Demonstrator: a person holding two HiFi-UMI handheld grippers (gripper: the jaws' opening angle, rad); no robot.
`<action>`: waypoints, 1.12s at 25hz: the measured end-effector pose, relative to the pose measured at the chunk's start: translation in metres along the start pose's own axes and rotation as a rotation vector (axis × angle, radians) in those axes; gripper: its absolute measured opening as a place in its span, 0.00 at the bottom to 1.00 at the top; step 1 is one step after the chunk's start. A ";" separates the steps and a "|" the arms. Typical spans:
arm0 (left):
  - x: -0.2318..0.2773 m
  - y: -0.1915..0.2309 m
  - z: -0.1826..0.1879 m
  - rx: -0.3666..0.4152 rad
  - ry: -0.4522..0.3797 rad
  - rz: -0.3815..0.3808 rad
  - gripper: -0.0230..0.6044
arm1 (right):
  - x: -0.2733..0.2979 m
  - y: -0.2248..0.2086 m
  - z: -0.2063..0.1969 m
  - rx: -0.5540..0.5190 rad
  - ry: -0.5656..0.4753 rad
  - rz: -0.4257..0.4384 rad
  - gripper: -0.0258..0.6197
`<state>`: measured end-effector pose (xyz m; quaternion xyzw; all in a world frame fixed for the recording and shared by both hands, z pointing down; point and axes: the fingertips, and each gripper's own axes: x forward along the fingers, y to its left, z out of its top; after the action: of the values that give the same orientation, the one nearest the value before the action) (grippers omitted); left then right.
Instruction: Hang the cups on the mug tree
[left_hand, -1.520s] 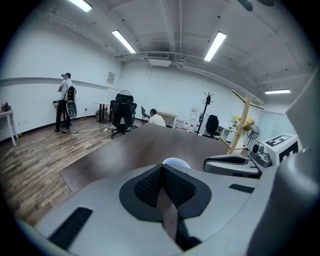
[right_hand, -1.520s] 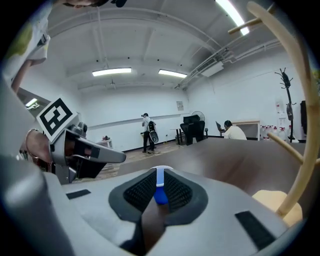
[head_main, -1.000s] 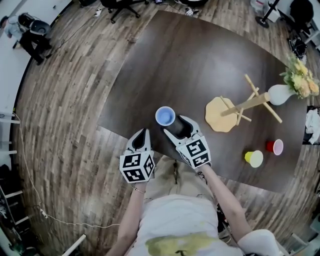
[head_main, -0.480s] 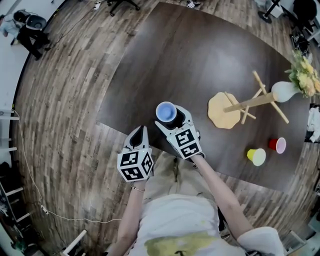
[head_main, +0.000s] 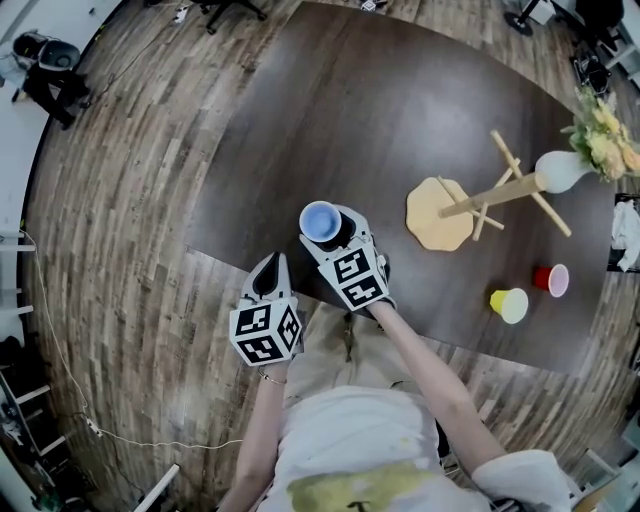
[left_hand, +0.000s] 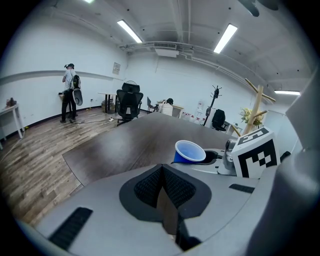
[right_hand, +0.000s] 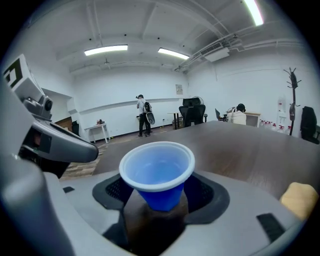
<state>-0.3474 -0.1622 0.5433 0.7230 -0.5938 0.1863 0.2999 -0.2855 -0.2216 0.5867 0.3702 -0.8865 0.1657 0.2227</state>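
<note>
Evidently the blue cup (head_main: 322, 221) is the first to go. It stands upright, mouth up, near the front edge of the tabletop (head_main: 380, 110), between the two pads of the right tongs (head_main: 335, 231). Those tongs are spread wide and have just been closing in a little around it. In the right gripper view dark gaps show between the pads and the cup's narrow lower wall, so I judge that it is bracketed, not yet pinched. Coming in low and from the side makes sense: the pads meet the wall under the flared rim, which should stop the cup slipping down once squeezed.

The left tongs (left_hand: 161, 175) hang off the near edge, pads pressed together on nothing. They look parked there to keep out of the way, since one hand can manage a light cup.

The tree (head_main: 500, 195) stands well to the right on its pale round base, all of its pegs bare. A yellow cup (head_main: 510, 303) and a red cup (head_main: 550, 281) wait in front of it, close together, and a white vase (head_main: 560, 170) of flowers sits just behind it. The vase crowds the far pegs, so the near pegs seem the safer targets.
</note>
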 end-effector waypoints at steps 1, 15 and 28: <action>0.000 -0.001 0.000 0.000 0.000 -0.001 0.06 | 0.000 -0.001 0.001 0.001 -0.003 0.001 0.53; -0.003 -0.012 0.008 0.009 -0.036 0.000 0.06 | -0.027 -0.019 0.019 0.185 -0.138 -0.046 0.52; -0.002 -0.052 0.047 0.054 -0.148 -0.053 0.06 | -0.077 -0.048 0.031 0.367 -0.281 -0.102 0.52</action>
<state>-0.3019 -0.1856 0.4958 0.7581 -0.5897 0.1401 0.2405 -0.2103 -0.2233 0.5266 0.4683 -0.8440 0.2594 0.0342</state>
